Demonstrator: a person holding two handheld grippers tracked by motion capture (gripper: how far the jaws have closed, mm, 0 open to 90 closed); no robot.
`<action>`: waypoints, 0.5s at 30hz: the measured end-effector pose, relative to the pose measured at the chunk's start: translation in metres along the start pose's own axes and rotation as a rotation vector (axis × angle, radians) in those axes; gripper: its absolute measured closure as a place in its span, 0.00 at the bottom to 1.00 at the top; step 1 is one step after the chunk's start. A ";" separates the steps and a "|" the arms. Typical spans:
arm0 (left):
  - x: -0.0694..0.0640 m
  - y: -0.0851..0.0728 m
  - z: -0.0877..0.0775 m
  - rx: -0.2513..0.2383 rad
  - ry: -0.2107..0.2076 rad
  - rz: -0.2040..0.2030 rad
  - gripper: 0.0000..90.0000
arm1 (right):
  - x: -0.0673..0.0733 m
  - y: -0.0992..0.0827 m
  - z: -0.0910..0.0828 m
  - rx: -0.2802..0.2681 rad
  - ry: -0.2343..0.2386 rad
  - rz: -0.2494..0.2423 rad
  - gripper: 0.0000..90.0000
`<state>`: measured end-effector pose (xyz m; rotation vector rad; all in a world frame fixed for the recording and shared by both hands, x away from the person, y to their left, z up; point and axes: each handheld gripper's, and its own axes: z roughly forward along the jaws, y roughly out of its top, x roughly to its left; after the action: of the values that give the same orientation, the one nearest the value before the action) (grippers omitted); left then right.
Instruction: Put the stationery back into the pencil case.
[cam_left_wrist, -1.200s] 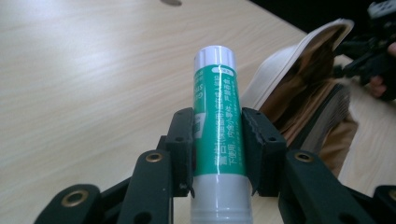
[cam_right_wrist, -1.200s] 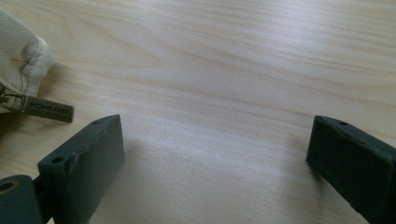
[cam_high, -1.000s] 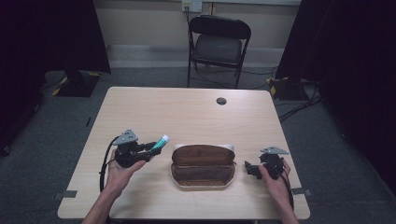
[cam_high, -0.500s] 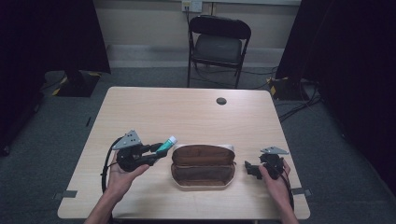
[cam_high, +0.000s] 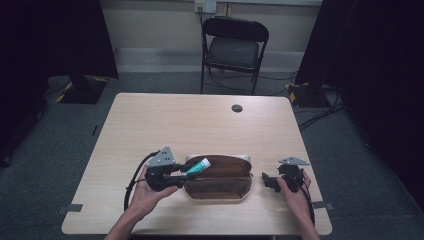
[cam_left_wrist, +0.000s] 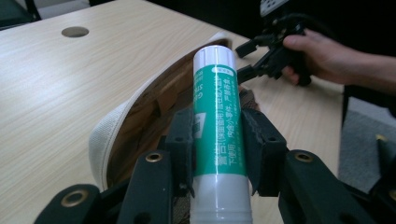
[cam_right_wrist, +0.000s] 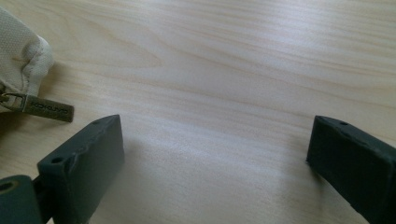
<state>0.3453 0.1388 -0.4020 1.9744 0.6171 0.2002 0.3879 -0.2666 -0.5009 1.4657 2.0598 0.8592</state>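
Two grippers work at a pale wooden table (cam_high: 150, 120), and much of what they deal with is only partly seen. The left gripper (cam_left_wrist: 215, 140) is clamped on a green and white tube (cam_left_wrist: 217, 135); its lower end runs off the bottom of the left gripper view, and the jaw pads cover both flanks of the label. The printing along the tube is small Chinese lettering with a few Latin letters turned sideways, too small and too cut off to read. In the high view the tube (cam_high: 198, 166) points out over the left end of an open brown pouch (cam_high: 218, 179) that lies near the table's front edge. The pouch's inside is dark and its contents cannot be made out; its cream-lined rim (cam_left_wrist: 112, 126) curves beneath the tube.

The right gripper (cam_right_wrist: 215, 154) has its jaws spread wide with only bare table between them. At the left edge of its view sits a cream fabric corner of the pouch (cam_right_wrist: 18, 51) with a metal zipper pull (cam_right_wrist: 44, 109); the stamped lettering on the pull is too faint to read. In the high view the right gripper (cam_high: 267, 181) rests just right of the pouch.

Farther off, a round hole (cam_high: 237, 108) marks the tabletop, and a black folding chair (cam_high: 234, 47) stands beyond the table on grey carpet.
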 end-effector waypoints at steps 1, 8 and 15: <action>-0.001 0.000 0.004 0.003 -0.014 0.001 0.73 | 0.000 0.000 0.000 0.000 0.000 0.000 0.03; -0.004 0.004 0.038 0.065 -0.038 0.012 0.73 | 0.000 0.000 0.000 0.001 0.000 -0.001 0.03; 0.000 0.006 0.053 0.092 -0.034 0.004 0.73 | 0.000 0.000 0.000 0.001 0.001 0.000 0.03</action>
<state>0.3686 0.0951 -0.4220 2.0633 0.6102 0.1421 0.3880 -0.2666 -0.5009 1.4654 2.0610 0.8591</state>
